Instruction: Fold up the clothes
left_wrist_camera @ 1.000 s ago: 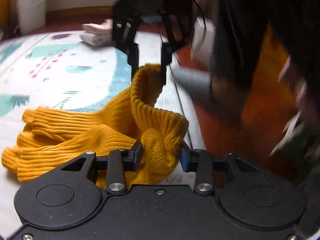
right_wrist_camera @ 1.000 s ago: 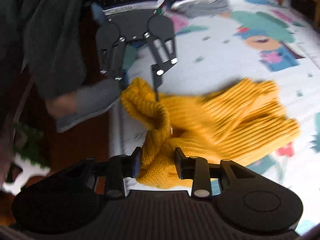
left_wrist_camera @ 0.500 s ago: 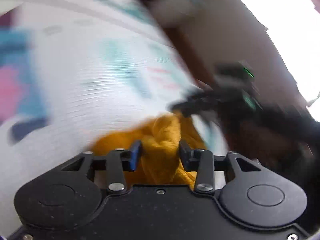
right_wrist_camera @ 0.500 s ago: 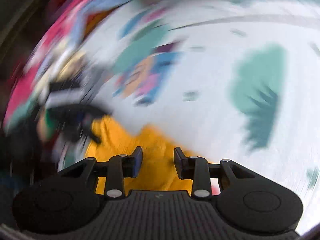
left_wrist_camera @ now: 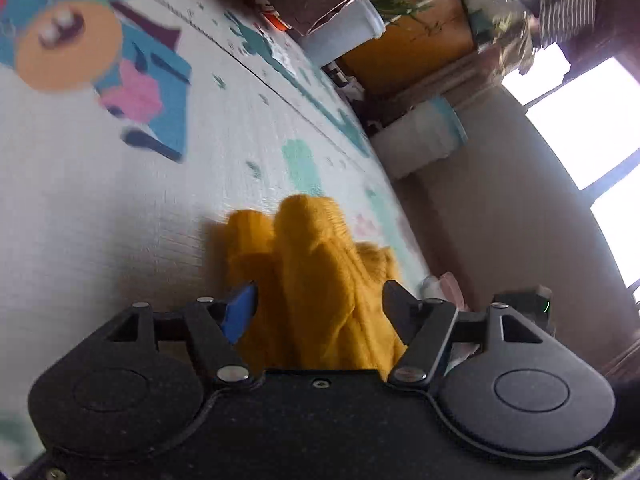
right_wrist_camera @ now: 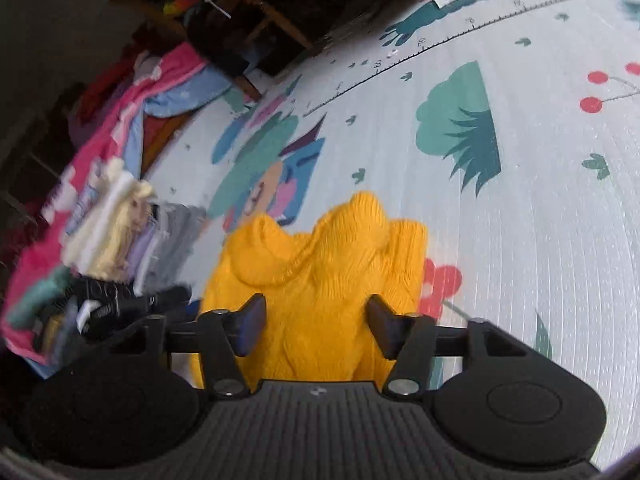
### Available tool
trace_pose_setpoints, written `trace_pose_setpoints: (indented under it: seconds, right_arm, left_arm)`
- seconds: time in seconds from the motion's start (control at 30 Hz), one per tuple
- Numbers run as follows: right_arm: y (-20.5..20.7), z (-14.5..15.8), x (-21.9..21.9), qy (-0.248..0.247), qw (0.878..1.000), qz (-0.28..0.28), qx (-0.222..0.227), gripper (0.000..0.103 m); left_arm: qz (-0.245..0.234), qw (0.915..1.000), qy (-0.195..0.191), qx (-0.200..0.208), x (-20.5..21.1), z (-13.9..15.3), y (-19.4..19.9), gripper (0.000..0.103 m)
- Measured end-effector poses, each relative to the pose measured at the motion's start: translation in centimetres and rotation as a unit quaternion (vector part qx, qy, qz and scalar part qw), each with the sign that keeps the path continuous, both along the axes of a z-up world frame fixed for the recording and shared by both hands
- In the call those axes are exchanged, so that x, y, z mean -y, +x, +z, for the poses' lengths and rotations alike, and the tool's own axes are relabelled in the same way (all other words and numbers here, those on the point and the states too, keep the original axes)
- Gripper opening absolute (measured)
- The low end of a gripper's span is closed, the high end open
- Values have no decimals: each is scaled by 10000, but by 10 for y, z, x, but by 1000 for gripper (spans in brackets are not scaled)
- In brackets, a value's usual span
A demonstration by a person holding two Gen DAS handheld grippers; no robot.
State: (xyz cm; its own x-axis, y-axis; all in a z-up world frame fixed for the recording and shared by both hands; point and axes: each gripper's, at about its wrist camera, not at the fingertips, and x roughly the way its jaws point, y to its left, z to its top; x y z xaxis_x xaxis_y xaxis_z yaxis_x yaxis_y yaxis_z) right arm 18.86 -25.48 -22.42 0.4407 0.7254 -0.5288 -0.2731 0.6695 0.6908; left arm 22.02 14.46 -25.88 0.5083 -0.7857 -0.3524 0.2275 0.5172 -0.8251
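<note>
A mustard-yellow knit sweater point(left_wrist_camera: 316, 264) lies bunched on the printed play mat point(left_wrist_camera: 100, 220). In the left wrist view a thick fold of it fills the gap of my left gripper point(left_wrist_camera: 318, 300), whose jaws are closing on the knit. My right gripper point(right_wrist_camera: 316, 312) is shut on another bunch of the same sweater point(right_wrist_camera: 320, 252), which spreads ahead of it on the mat point(right_wrist_camera: 520, 240). The other gripper's black body shows blurred at the left edge of the right wrist view and at the right edge of the left wrist view.
A stack of folded clothes point(right_wrist_camera: 120, 232) and a pink cloth point(right_wrist_camera: 100, 160) lie left of the sweater. Dark wooden furniture point(right_wrist_camera: 260, 20) stands beyond the mat. Two white bins point(left_wrist_camera: 420, 140) point(left_wrist_camera: 344, 28) stand by the mat's far edge, near a wall.
Both grippers rolled and sank toward the mat with the sweater. A second ago they faced each other with the knit strung between; now they point across the mat side by side.
</note>
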Motion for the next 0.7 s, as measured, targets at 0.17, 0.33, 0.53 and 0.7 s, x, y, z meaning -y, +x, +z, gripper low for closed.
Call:
trace_pose_setpoints:
  seconds: [0.17,0.33,0.53,0.7]
  right_arm:
    - [-6,-7,0,-111,9966,-810,11,25]
    - [-12,-18,-6,-560,9915,-1175,-77,27]
    - [-21,34,-25,-1243,9749,-1167,1430,33]
    - [5,28,-62,-1803,9620,-418,2005,40]
  left_arm:
    - [85,9986,529,-41,19,8,22,20]
    - [248,9932,1065,-407,14,4,28,57]
    - [262,9656,1957,1692,24,61,-9,57]
    - [-531,9316,2508,2575,72,54,1,62]
